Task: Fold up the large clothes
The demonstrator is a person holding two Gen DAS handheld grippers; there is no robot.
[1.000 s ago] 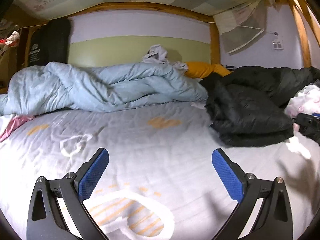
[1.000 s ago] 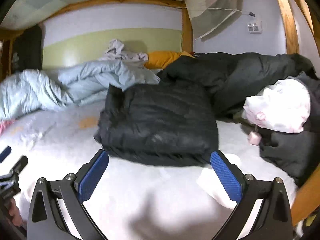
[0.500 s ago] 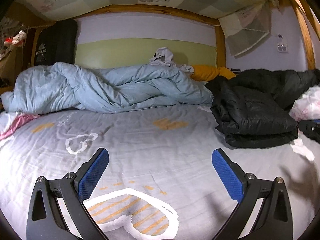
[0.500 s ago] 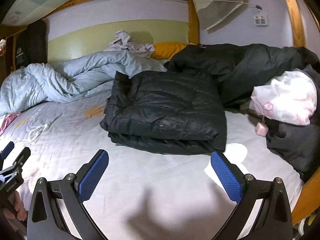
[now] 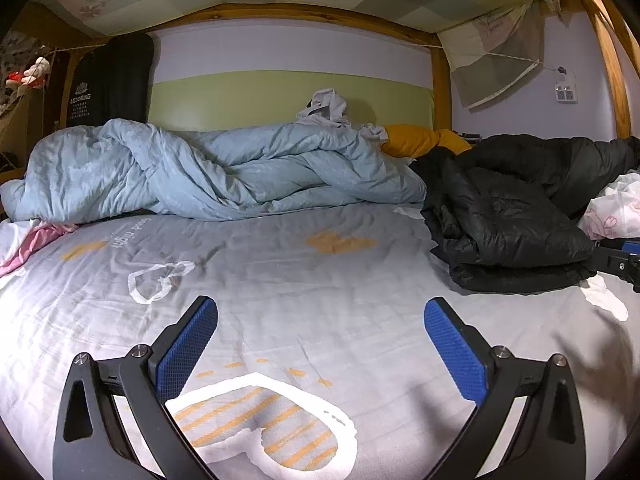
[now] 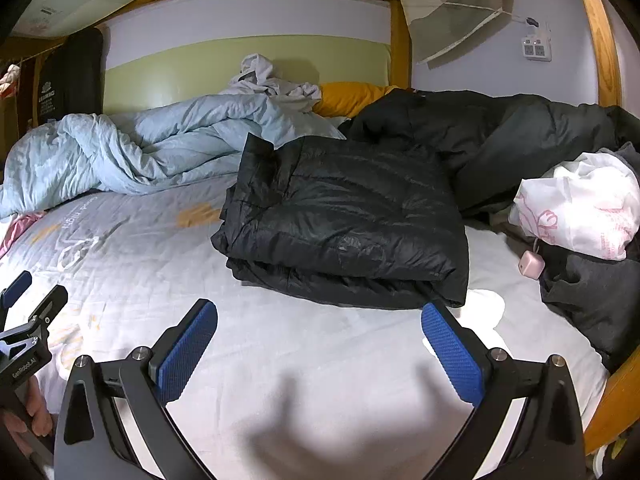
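Right now both tools hover low over the bed sheet [image 6: 320,360], nearest to me, and neither has hold of anything. The right gripper [image 6: 318,344] has its blue fingers [image 6: 188,348] spread wide with only bare sheet between them; the left gripper [image 5: 320,344] is just as wide open and just as empty above the heart print [image 5: 260,424]. I take that as a rest posture: nothing needs pinching at this instant.

Just beyond the right gripper, at about twelve o'clock from it, lies the black puffer jacket [image 6: 344,220], folded into a thick, roughly square bundle with its layered edge facing the fingers. It looks like a finished fold to me, set down flat so the puffy layers stay stacked. From the left gripper the same bundle sits off at two o'clock.

Further out at one to two o'clock from the right gripper, a second dark coat [image 6: 520,136] lies spread and unfolded, probably the next garment. A white plastic bag [image 6: 580,204] rests at three o'clock, near the bed's edge.

Farthest back, a crumpled blue duvet [image 5: 208,172] is pushed against the wall, likely to clear folding room, with a yellow pillow [image 5: 420,144] beside it.
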